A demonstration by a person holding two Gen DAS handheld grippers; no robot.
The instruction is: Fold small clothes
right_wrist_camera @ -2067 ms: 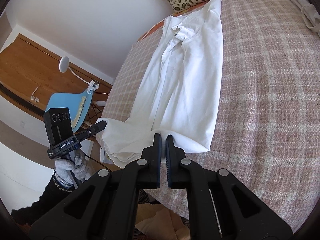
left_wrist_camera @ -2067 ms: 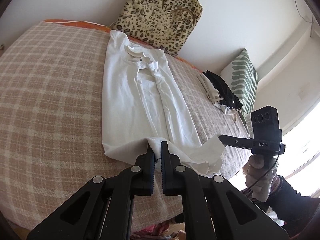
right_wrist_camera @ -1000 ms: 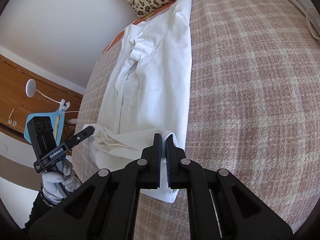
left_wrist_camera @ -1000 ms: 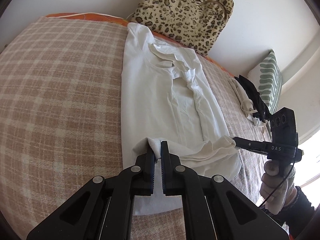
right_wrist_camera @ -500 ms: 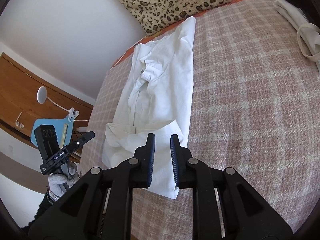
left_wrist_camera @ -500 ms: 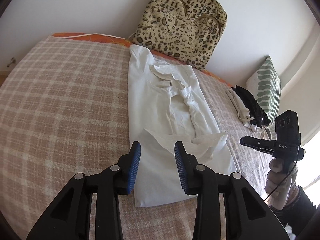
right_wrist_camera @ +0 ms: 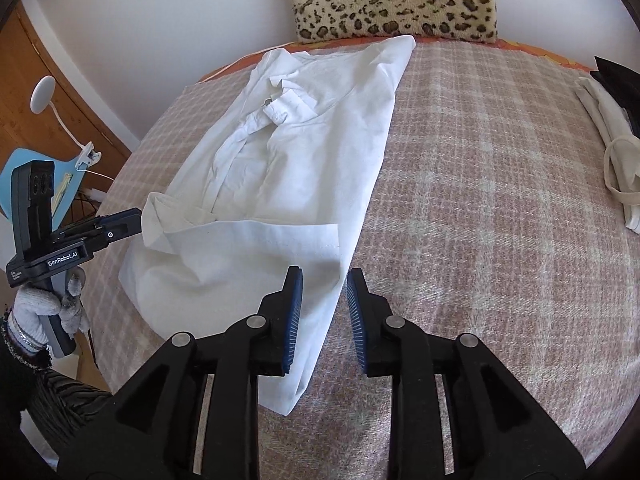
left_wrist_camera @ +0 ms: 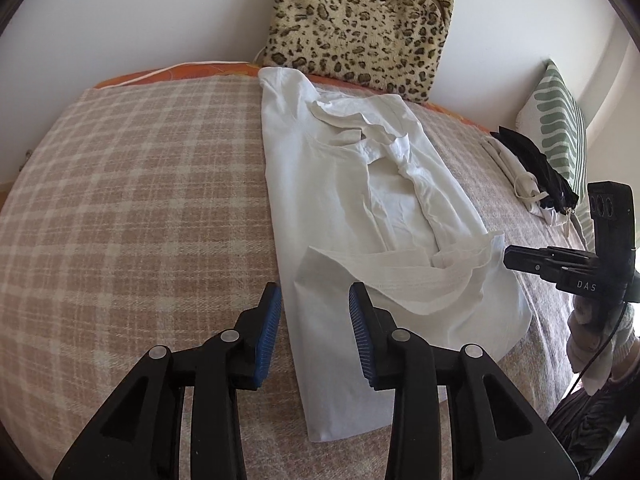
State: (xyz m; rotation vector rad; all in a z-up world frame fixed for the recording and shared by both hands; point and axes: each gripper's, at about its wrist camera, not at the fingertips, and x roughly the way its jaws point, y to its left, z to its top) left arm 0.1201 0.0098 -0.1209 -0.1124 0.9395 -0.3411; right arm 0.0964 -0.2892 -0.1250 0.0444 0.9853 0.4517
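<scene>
A white shirt [left_wrist_camera: 348, 184] lies lengthwise on the checked bedcover [left_wrist_camera: 140, 200], sides folded in, collar at the far end. Its bottom hem [left_wrist_camera: 384, 272] is folded up over the body. My left gripper [left_wrist_camera: 314, 320] is open and empty, just above the shirt's near left edge. My right gripper [right_wrist_camera: 323, 308] is open and empty over the shirt's [right_wrist_camera: 288, 152] near right edge. Each gripper shows from the side in the other view: the right one [left_wrist_camera: 516, 260], the left one [right_wrist_camera: 128, 224].
A leopard-print cushion [left_wrist_camera: 360, 24] leans on the wall behind the collar. Folded cream and black clothes [left_wrist_camera: 528, 176] and a green-striped pillow [left_wrist_camera: 560, 120] lie at the right. A wooden cabinet [right_wrist_camera: 24, 80] and a blue chair [right_wrist_camera: 68, 184] stand left of the bed.
Both grippers carried the hem up over the shirt, then opened and let go. They have since drawn back a little and opened wider.
</scene>
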